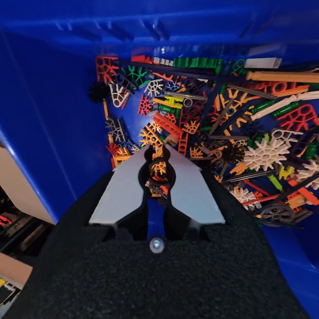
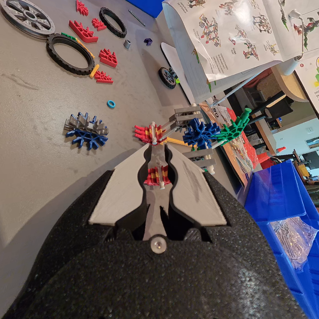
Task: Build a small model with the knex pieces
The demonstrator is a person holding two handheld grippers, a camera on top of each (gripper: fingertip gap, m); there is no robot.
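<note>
My left gripper (image 1: 156,148) reaches down into a blue bin (image 1: 51,103) full of loose construction-toy rods and connectors. Its jaws are nearly together, with an orange connector (image 1: 158,168) between them, just above the pile. My right gripper (image 2: 157,146) is closed on a small toy model at its stack of red and yellow connectors (image 2: 151,133) on a white rod. The model extends to the right with grey pieces, a blue snowflake connector (image 2: 200,133) and a green one (image 2: 233,132), over a grey table (image 2: 34,103).
A white snowflake (image 1: 265,156) and a grey wheel (image 1: 276,214) lie in the bin. On the table lie a blue-and-grey connector cluster (image 2: 86,133), a black tyre (image 2: 69,54), a grey wheel (image 2: 27,17), red connectors (image 2: 107,57) and a blue ring (image 2: 111,104). An instruction booklet (image 2: 233,34) and a blue bin (image 2: 279,198) are at the right. Across from one pair of fingers to the other is roughly 45 centimetres. The white snowflake (image 1: 265,156) is about 10 centimetres from my left fingertips and 40 centimetres from my right.
</note>
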